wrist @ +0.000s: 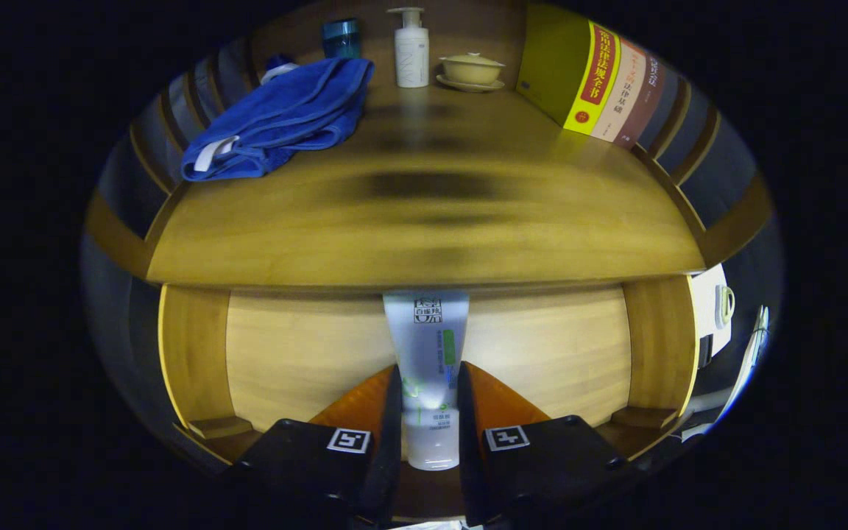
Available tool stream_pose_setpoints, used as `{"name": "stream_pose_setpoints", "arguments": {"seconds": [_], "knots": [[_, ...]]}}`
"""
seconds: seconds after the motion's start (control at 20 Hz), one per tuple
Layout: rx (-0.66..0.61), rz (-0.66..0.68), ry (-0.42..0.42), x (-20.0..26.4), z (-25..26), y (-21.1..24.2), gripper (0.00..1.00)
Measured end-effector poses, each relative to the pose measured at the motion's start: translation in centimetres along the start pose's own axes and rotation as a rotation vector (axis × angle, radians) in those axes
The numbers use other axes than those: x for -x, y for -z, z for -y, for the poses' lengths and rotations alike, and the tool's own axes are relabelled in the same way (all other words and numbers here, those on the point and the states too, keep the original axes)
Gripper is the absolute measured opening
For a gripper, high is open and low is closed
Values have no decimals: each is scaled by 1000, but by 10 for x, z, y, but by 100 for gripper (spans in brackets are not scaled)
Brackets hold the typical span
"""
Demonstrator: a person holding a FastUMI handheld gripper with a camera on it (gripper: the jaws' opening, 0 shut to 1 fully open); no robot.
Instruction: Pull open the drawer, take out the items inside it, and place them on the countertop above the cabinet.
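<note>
Gripper view looks down over an open wooden drawer (284,368) and onto the countertop (424,221) above it. The gripper (429,412) is clenched on a white squeeze tube (428,353): both fingers press against its sides, one on each flank, near the capped end. The tube stands lengthwise between the fingers, its cap (431,456) pointing back toward the camera and its flat crimped end reaching forward to the front edge of the countertop. It carries printed marks and a green patch, too small to make out. Whether the tube rests on the drawer floor or is lifted off it cannot be told from this angle.

The drawer has a pale floor and darker wooden side walls; apart from the tube, its visible floor is bare wood.

On the countertop, well beyond the fingers, a blue towel (284,118) lies crumpled at the far left, with a white loop or tag showing at its edge. Behind it stands a teal cup (341,38). Just right of the cup is a white pump bottle (411,48), upright. Beside that sits a small yellowish lidded bowl (472,68) on a matching saucer (468,86), lid in place, contents hidden. At the far right a row of books (608,88) leans upright against the wall, the nearest with a yellow spine.
</note>
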State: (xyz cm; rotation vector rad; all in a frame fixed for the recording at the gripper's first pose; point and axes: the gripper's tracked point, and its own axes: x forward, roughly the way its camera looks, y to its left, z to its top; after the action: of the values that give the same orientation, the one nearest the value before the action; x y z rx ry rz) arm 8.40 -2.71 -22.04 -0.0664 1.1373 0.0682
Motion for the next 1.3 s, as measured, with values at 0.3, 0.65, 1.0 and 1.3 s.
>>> {"name": "stream_pose_setpoints", "arguments": {"seconds": [0.3,0.65,1.0,1.3], "knots": [[63,38,25,43,14,-10,43],[10,143,9,70,20,-45,43],[-52,214,-42,80,13,-101,43],[-68,236,-25,59,18,-154,43]]}}
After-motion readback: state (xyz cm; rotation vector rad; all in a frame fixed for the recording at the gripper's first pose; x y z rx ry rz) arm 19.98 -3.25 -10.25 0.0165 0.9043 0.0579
